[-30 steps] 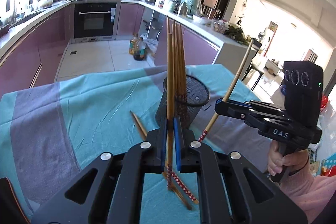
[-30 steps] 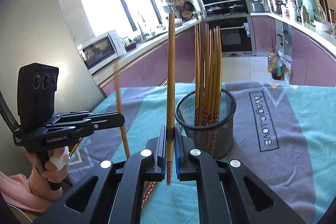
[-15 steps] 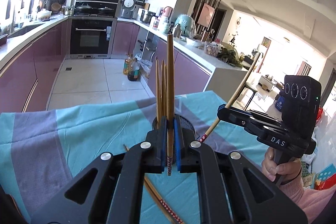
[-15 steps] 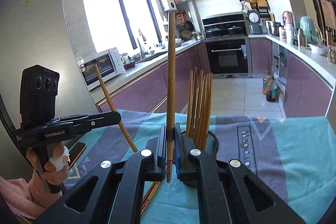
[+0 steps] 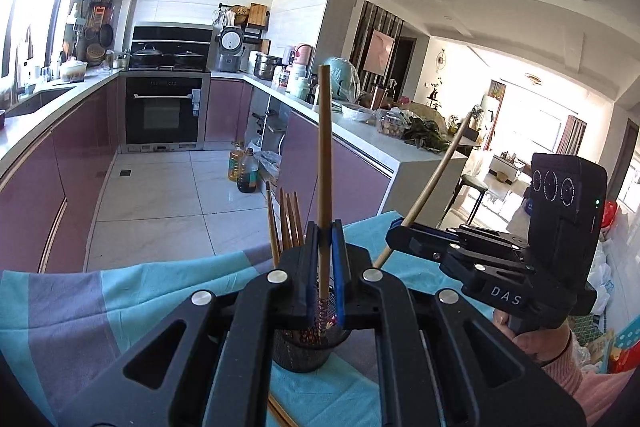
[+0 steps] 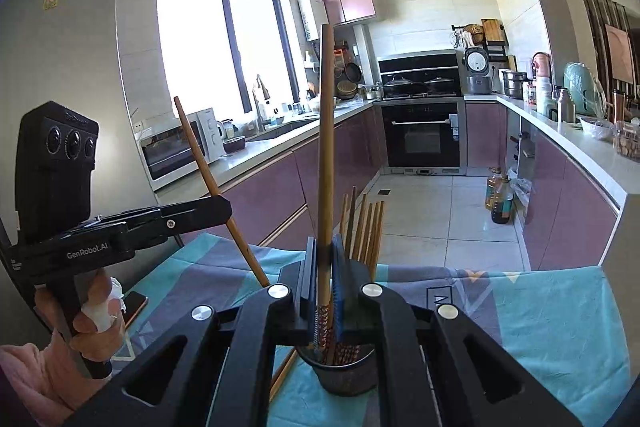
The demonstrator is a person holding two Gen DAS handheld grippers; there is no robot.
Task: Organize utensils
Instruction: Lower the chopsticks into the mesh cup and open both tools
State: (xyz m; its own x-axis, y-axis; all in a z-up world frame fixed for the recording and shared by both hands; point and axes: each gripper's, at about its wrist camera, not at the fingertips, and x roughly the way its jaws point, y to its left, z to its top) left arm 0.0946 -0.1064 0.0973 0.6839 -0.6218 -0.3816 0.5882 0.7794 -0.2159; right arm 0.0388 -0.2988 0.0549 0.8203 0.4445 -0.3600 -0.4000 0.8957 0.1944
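Left wrist view: our left tool (image 5: 324,255) is clenched on a long brown wooden chopstick (image 5: 323,163) standing upright, its patterned end over the black mesh cylindrical holder (image 5: 304,355) just below, on the teal and grey cloth-covered worktop (image 5: 120,307). To its right, our right tool (image 5: 396,233) grips a second brown wooden chopstick (image 5: 436,175), tilted.

Sunlit kitchen with purple cabinets (image 6: 560,195), a built-in black oven (image 5: 162,113), white floor tiles (image 5: 160,195) and a wide window (image 6: 224,43).
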